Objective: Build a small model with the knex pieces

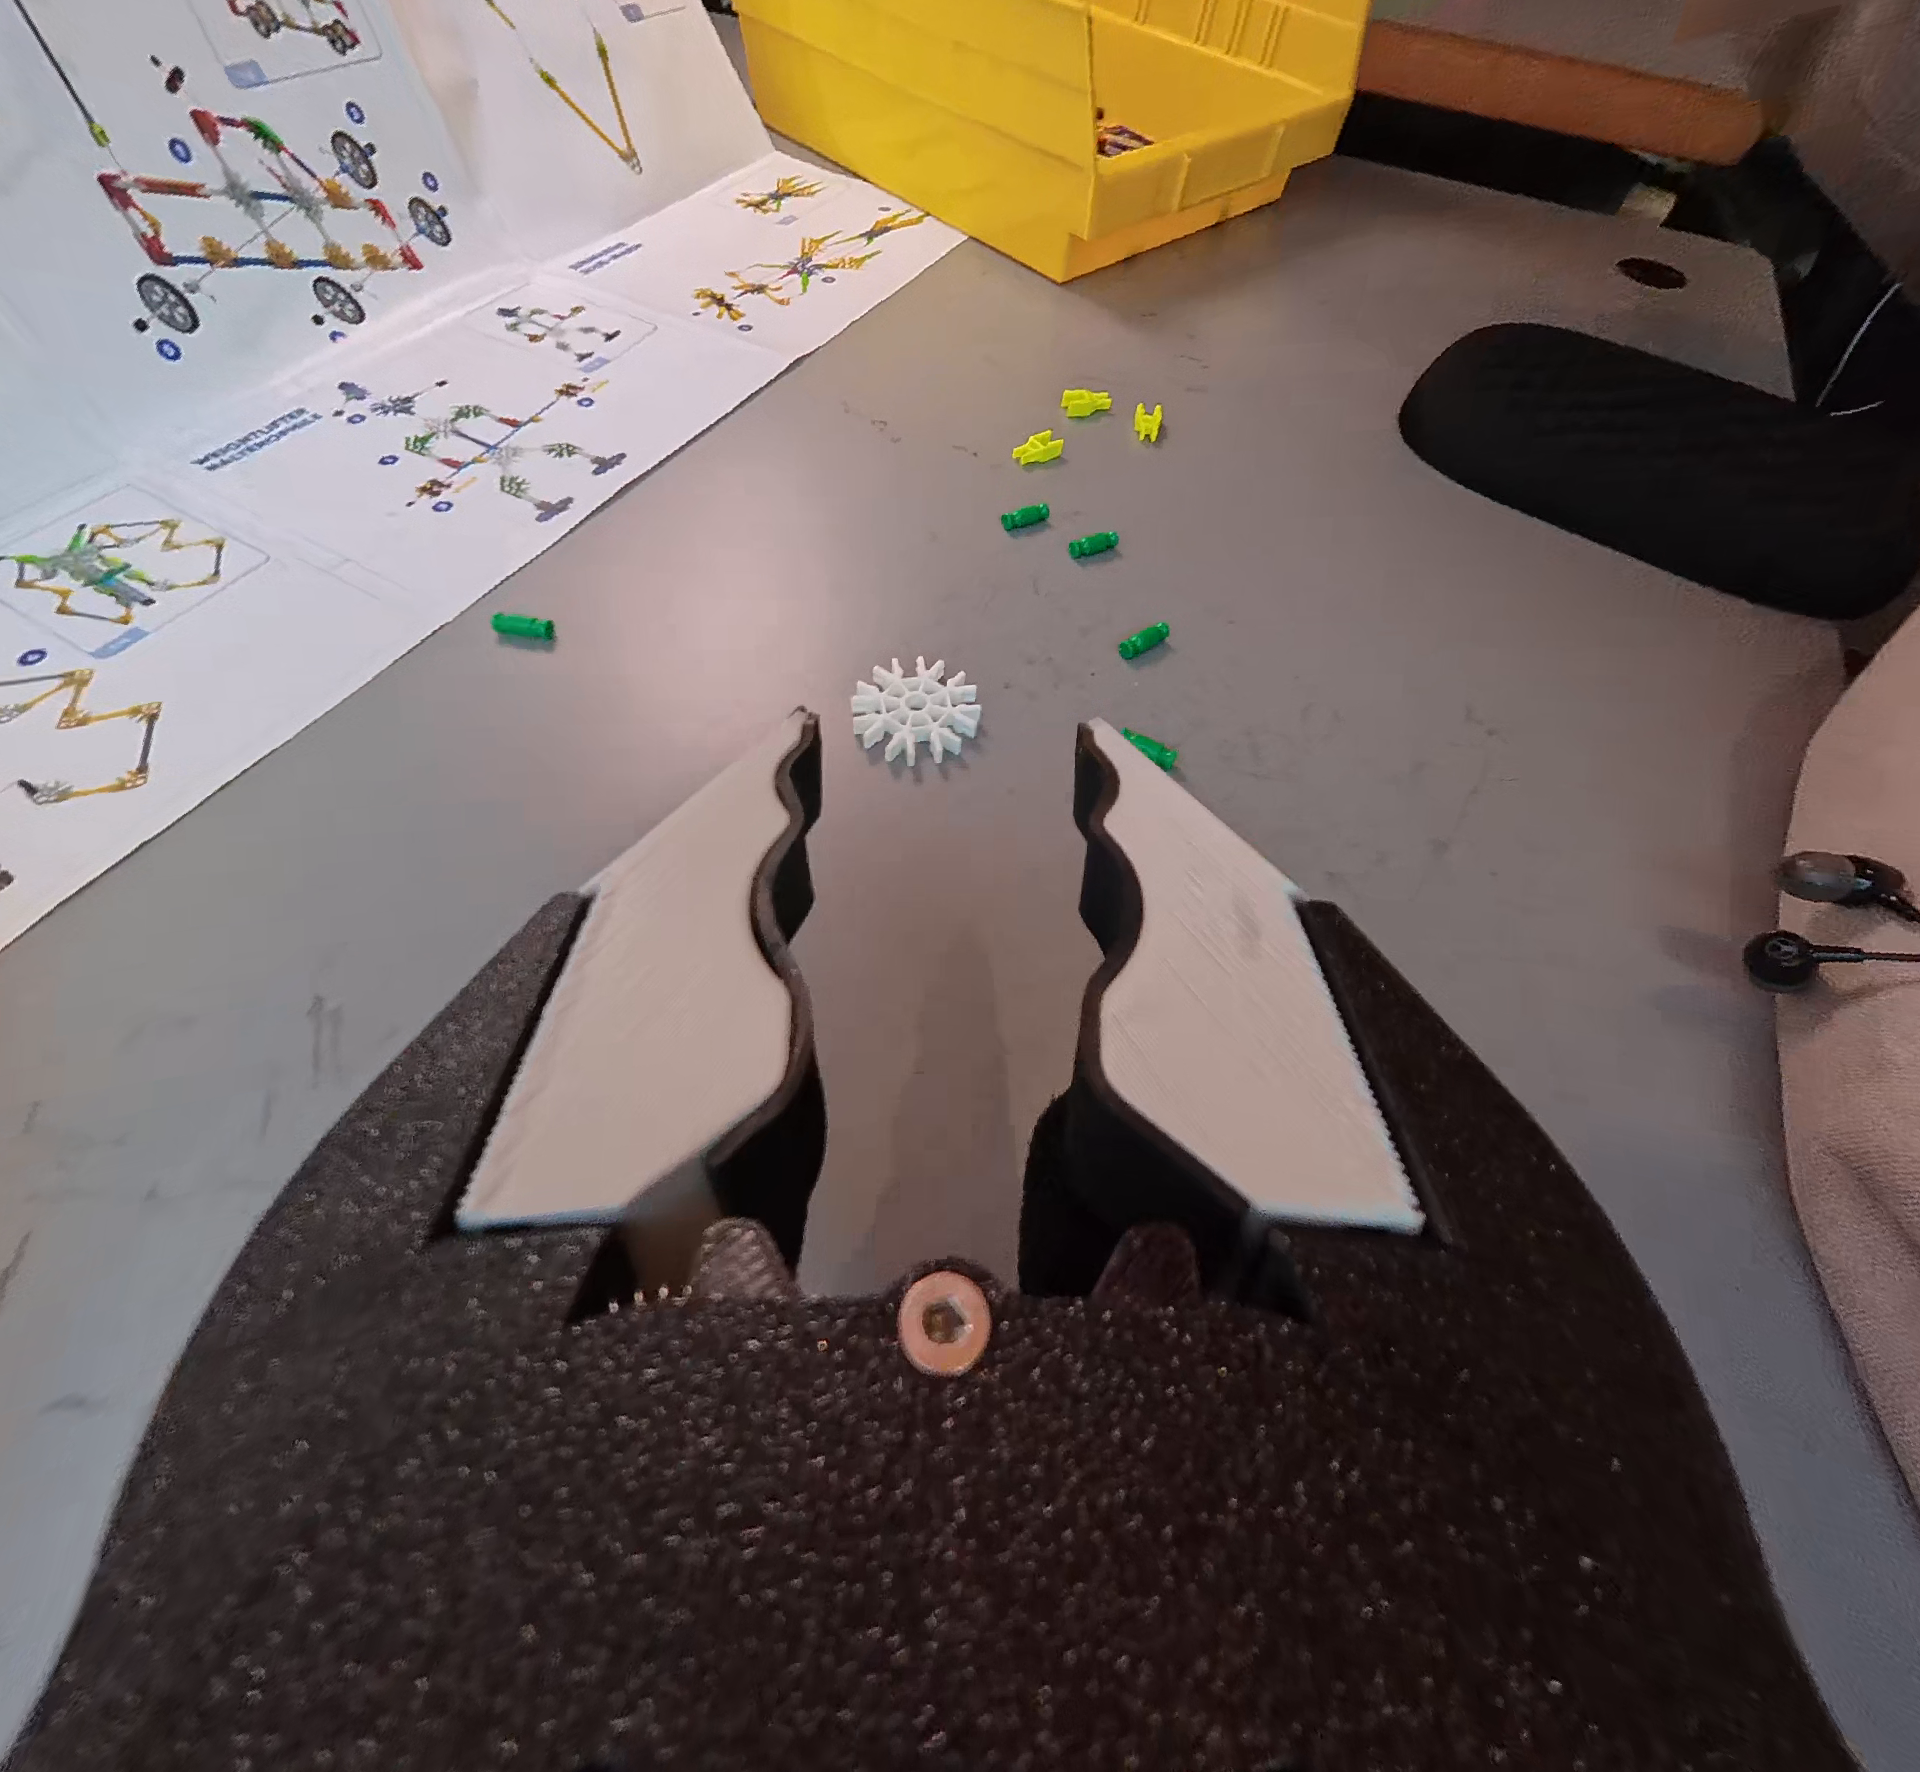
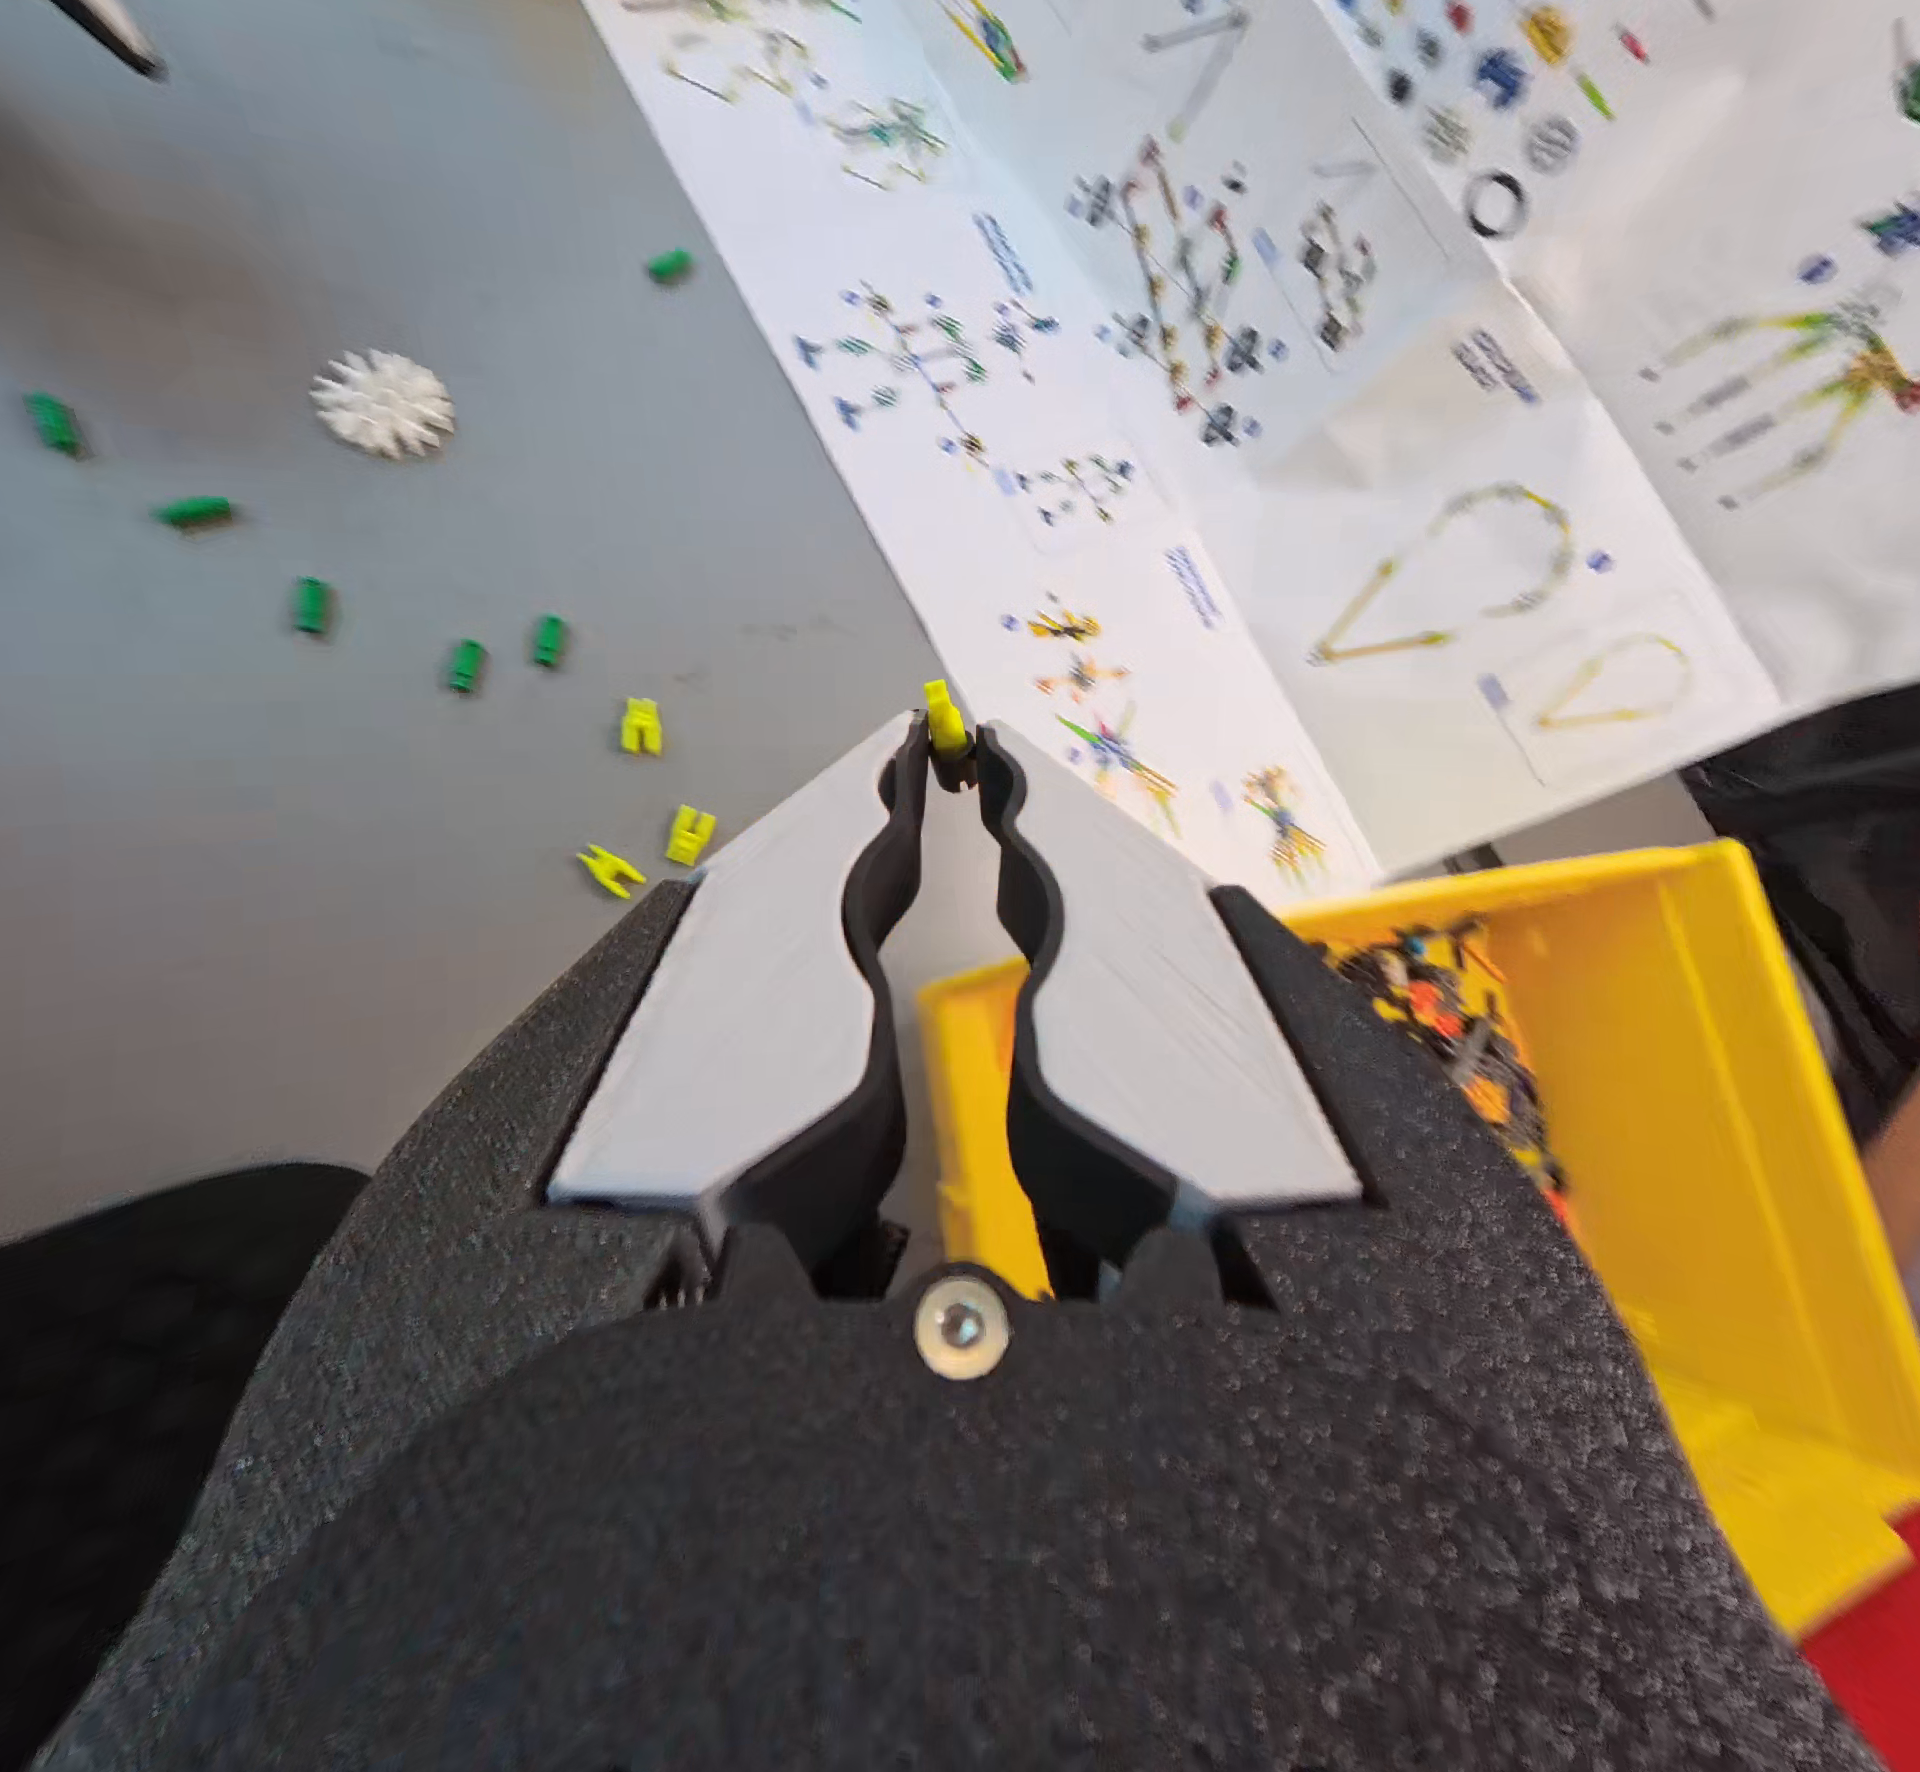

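We list: yellow bin point(image 2: 1714, 1099) beneath right tongs point(image 2: 951, 746), containing mixed small parts point(image 2: 1455, 1026); these tongs pinch a yellow connector point(image 2: 943, 723). Left tongs point(image 1: 945, 735) gape wide, white snowflake connector point(image 1: 915, 710) just ahead.

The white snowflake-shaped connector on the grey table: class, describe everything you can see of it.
The white snowflake-shaped connector looks like moulded plastic: a round hub with a central hole and a ring of slotted spokes. It lies flat on the grey table, just beyond the open fingertips of the left hand-held gripper. Nothing touches it; green rods lie nearby.
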The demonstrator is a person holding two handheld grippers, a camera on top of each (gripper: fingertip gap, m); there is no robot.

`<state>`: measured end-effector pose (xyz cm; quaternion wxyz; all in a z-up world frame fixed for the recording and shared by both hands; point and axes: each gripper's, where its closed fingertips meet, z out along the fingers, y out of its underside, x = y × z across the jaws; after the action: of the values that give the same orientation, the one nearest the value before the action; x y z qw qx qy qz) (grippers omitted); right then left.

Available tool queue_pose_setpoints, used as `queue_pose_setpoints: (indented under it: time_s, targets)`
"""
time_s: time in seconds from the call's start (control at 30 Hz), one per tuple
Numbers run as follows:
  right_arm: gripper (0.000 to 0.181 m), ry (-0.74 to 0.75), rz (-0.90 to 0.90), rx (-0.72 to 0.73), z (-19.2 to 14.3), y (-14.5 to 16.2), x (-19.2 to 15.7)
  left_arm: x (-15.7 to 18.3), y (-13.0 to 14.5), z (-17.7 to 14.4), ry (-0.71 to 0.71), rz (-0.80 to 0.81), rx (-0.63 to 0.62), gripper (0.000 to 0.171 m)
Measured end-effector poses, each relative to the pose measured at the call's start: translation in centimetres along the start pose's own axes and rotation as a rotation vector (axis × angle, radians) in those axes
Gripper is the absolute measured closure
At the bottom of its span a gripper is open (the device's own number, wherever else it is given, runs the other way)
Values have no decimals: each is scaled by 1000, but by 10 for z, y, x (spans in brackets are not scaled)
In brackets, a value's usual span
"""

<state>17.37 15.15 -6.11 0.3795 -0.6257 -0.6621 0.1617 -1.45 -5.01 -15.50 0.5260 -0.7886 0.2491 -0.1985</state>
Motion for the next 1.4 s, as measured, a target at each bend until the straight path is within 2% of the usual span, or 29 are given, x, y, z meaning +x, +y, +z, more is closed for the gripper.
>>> queue_pose_setpoints:
  time_s: [0.13, 0.23, 0.33, 0.4, 0.57, 0.7, 0.87, 1.07, 1.13, 1.4]
  targets:
    - [173, -207, -46, 38, 37, -19, -104, 26, -8, 7, 83, 25, 33, 123]
    - [174, -398, -37, 34, 66, -24, -172, 44, -5, 15, 123, 28, 7, 127]
    - [173, -551, -18, 34, 87, -29, -222, 57, 4, 23, 141, 64, -41, 132]
    - [173, -610, -26, 50, 96, -35, -242, 62, 9, 26, 140, 91, -69, 135]
    - [173, -655, -65, 80, 108, -40, -264, 68, 17, 30, 160, 108, -107, 142]
    - [173, -637, -95, 125, 110, -39, -264, 68, 20, 31, 177, 99, -124, 144]
    - [173, -612, -141, 186, 109, -40, -263, 76, 21, 30, 228, 98, -127, 160]
    - [173, -625, -179, 218, 105, -37, -268, 82, 23, 29, 268, 96, -137, 164]
    - [173, -631, -192, 219, 104, -35, -269, 82, 24, 29, 269, 99, -140, 171]
    - [173, -628, -168, 259, 102, -39, -268, 82, 18, 26, 281, 60, -115, 171]
